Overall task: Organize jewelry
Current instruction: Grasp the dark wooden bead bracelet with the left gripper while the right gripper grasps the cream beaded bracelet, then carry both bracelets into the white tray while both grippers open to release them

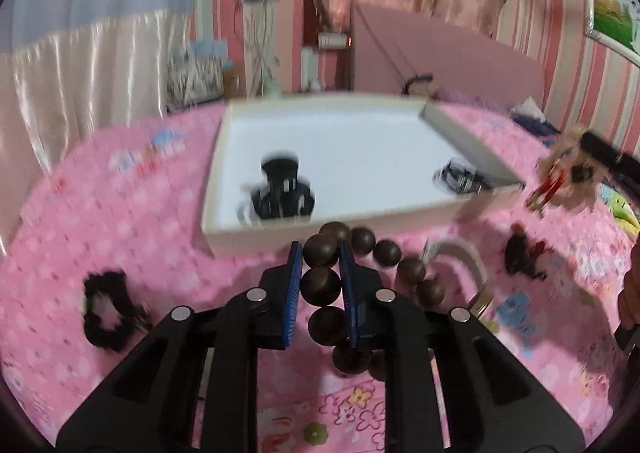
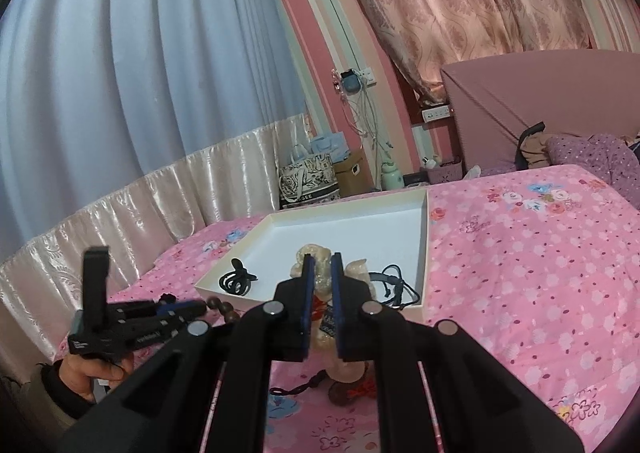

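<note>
A pink floral bedspread (image 2: 520, 253) carries a shallow white cardboard tray (image 1: 460, 133). Left tongs (image 1: 320, 265) pinch a dark brown wooden bead bracelet (image 1: 322, 285) before the tray; right tongs (image 2: 321, 265) clamp a pale knobbly beaded ornament (image 2: 320, 253) above its near edge.

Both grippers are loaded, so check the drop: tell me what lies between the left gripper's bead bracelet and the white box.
Nothing visible. The left gripper holds the bead bracelet just short of the white box, whose near wall is low. Inside, the black claw clip sits left, cords right, floor between bare.
</note>
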The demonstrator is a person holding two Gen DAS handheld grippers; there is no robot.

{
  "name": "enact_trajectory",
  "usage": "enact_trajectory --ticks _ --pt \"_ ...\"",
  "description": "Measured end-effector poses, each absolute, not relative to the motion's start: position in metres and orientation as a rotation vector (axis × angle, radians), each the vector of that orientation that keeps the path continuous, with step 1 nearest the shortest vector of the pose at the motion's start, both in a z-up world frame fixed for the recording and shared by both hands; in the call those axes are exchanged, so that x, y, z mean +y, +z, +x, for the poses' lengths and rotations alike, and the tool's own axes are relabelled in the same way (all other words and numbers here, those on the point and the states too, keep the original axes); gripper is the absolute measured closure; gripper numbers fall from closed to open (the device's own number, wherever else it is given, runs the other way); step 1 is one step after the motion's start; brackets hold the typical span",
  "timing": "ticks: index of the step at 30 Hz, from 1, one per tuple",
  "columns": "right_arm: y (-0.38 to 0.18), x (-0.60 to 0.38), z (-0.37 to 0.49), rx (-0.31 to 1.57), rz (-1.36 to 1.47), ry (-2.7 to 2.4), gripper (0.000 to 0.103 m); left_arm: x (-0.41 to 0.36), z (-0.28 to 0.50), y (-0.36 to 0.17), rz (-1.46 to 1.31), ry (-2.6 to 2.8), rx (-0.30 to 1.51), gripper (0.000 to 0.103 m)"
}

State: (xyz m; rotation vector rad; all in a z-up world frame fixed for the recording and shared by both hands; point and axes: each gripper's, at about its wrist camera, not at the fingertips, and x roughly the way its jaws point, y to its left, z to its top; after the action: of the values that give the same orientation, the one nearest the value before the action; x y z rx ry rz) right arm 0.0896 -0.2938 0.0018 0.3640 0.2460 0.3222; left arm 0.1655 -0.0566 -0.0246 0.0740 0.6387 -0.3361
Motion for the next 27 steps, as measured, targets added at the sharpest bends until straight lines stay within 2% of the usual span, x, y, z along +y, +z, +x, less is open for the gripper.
enact_trajectory --ticks 14,21,27 --pt "0.065 -0.27 0.15 0.254 0.32 0.259 0.095 -0.076 0.207 0.062 0.025 -0.392 0.526 0.086" --pt "0.014 -0.263 0.19 0.38 0.342 0.27 0.095 -0.107 0.24 0.022 -0.025 -0.428 0.576 0.086" --pt "-0.003 -0.267 0.2 0.433 0.364 0.271 0.095 -0.11 0.244 -0.006 0.031 -0.395 0.601 0.086"
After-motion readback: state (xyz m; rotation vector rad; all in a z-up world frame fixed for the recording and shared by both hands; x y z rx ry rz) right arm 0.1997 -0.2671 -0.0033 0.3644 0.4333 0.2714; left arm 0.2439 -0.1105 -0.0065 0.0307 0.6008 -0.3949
